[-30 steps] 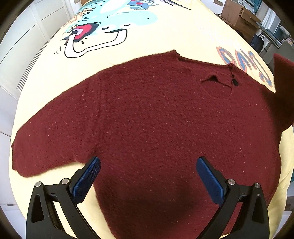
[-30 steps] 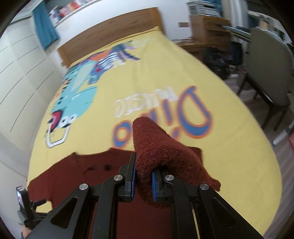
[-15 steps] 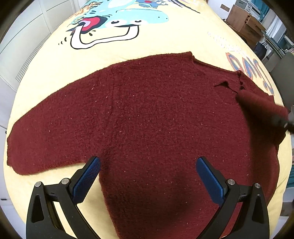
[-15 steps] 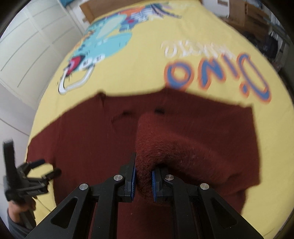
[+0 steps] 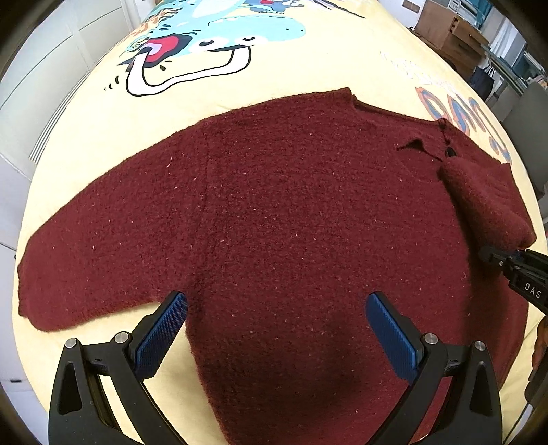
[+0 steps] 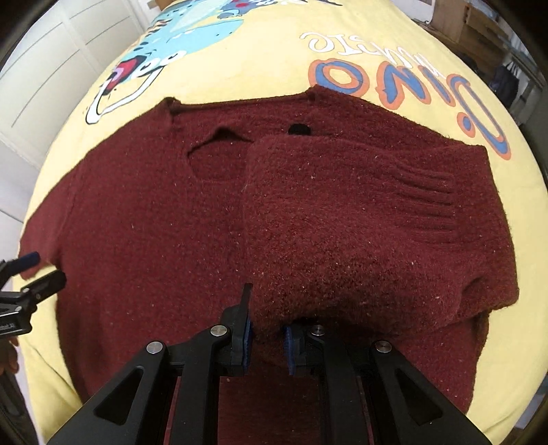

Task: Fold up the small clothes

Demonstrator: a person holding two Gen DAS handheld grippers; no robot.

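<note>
A dark red knitted sweater (image 5: 291,212) lies flat, neck away from me, on a yellow cartoon-print bedspread (image 5: 308,78). Its one sleeve (image 5: 85,246) stretches out sideways. The other sleeve (image 6: 342,222) is folded over the chest, cuff ribs showing. My right gripper (image 6: 267,333) holds a fold of that sleeve between its blue pads, low over the sweater; its jaws are opening slightly. That gripper (image 5: 513,270) also shows at the edge of the left wrist view. My left gripper (image 5: 275,328) hovers open above the sweater's lower body, nothing between its fingers.
White cupboard doors (image 5: 44,68) run along one side of the bed. Wooden furniture (image 5: 448,30) and a dark bag (image 5: 484,82) stand past the far corner. The bedspread's dinosaur print (image 6: 164,48) and lettering (image 6: 394,78) lie beyond the neckline.
The right gripper has carried the sleeve down and across from high above the bed onto the sweater's chest. The left gripper has stayed open in about the same place.
</note>
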